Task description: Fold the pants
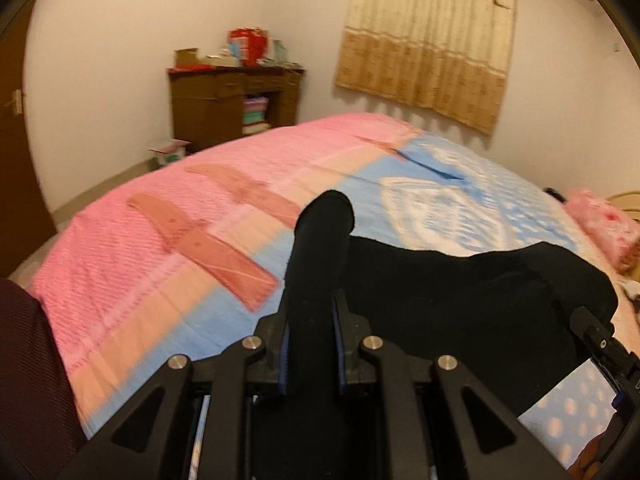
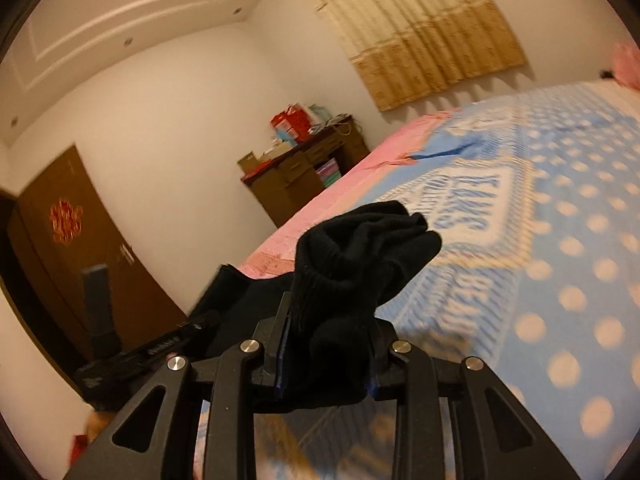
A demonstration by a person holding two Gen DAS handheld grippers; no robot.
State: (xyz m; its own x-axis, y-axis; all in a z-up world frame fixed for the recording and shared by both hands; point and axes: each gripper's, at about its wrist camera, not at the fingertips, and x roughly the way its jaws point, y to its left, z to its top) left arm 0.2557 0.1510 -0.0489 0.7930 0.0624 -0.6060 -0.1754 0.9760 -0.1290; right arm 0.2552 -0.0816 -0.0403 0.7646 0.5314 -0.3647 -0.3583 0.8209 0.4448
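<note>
Pants (image 1: 460, 280) hid both grippers' fingertips: left gripper (image 1: 310, 320) and right gripper (image 2: 330, 328) each clamped bunched black cloth above the blurred bed (image 1: 160, 240).

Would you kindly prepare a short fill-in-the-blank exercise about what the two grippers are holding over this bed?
1. Both grippers are shut on the pants, whose fabric is ____ in colour.
2. The left gripper holds its bunch of cloth above a bedspread that is pink and ____.
3. In the right gripper, the clamped cloth has a ____ cuff.
4. The curtain over the window is ____.

Missing words: black; blue; ribbed; closed
</note>
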